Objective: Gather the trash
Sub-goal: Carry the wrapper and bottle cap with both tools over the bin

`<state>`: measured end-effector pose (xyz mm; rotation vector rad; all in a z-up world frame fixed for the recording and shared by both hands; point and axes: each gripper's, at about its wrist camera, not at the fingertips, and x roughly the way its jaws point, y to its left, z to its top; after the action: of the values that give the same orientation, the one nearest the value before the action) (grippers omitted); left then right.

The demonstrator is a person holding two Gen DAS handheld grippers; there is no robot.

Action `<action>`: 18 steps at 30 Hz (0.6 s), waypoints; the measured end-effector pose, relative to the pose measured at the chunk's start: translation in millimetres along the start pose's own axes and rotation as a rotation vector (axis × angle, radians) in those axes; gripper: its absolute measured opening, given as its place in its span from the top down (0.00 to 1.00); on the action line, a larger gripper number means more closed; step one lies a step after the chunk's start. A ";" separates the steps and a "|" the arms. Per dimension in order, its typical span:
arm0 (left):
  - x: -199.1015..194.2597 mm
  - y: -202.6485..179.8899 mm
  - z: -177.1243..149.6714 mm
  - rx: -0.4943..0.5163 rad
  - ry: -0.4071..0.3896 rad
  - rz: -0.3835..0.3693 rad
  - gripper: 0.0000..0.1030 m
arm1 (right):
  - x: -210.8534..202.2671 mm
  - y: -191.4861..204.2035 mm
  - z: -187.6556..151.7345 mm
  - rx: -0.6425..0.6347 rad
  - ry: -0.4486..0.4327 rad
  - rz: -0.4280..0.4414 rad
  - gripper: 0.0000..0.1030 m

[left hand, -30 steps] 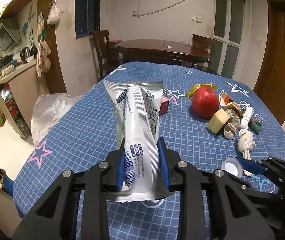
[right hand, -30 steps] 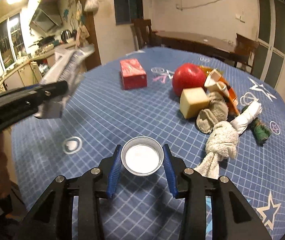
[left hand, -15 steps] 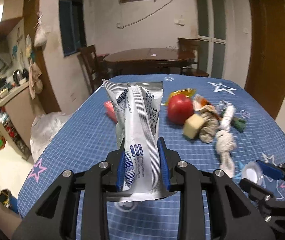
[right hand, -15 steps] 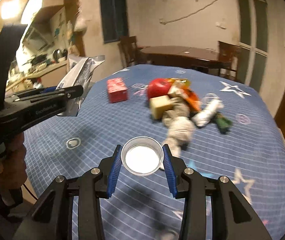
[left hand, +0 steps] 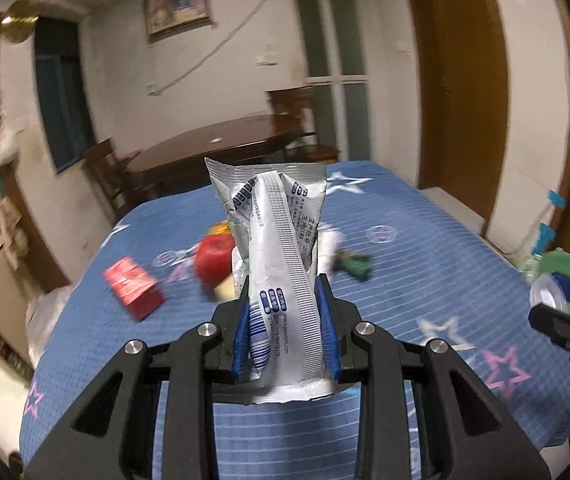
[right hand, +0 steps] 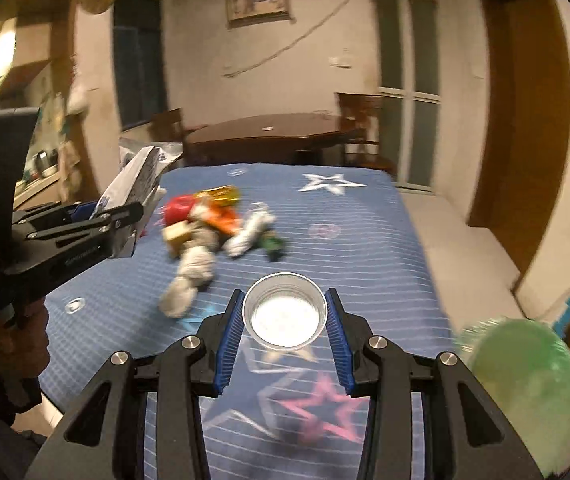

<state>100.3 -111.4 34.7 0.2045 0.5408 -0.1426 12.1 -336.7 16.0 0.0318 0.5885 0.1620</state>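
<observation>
Up over the blue tablecloth (left hand: 425,248), the left gripper (left hand: 285,328) clamps a silver wrapper (left hand: 277,248) upright between its pads, and the right gripper (right hand: 285,328) grips a foil cup (right hand: 285,314); a green bag (right hand: 521,380) sits at the right edge.

Wooden dining table (right hand: 269,130) w/ chairs, framed pic (right hand: 256,0) behind.

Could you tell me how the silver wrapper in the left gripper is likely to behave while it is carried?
The wrapper is probably light and floppy: it looks thin and creased, and twists above the left gripper. Its glossy film may be slippery, though the pads pinch it.
</observation>
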 end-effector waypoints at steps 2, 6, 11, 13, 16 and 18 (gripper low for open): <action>0.6 -19.1 5.2 0.029 -0.006 -0.032 0.73 | -12.5 -22.8 -1.5 0.024 -0.008 -0.044 0.60; 1.7 -55.2 11.6 0.085 -0.011 -0.094 0.73 | -36.6 -64.0 -7.2 0.068 -0.018 -0.126 0.60; 4.0 -100.9 17.1 0.151 -0.008 -0.169 0.73 | -59.3 -102.7 -13.6 0.117 -0.016 -0.210 0.60; 5.5 -117.8 20.2 0.165 0.002 -0.201 0.73 | -68.7 -117.8 -15.6 0.136 -0.013 -0.240 0.60; 7.2 -141.7 23.3 0.202 -0.003 -0.229 0.73 | -80.3 -140.8 -18.0 0.166 -0.004 -0.279 0.60; 7.8 -157.4 24.0 0.232 -0.009 -0.243 0.73 | -88.8 -154.2 -20.7 0.189 0.000 -0.300 0.60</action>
<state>89.2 -270.2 26.3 0.3639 0.5390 -0.4438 -50.1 -503.5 35.9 0.1258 0.6005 -0.1851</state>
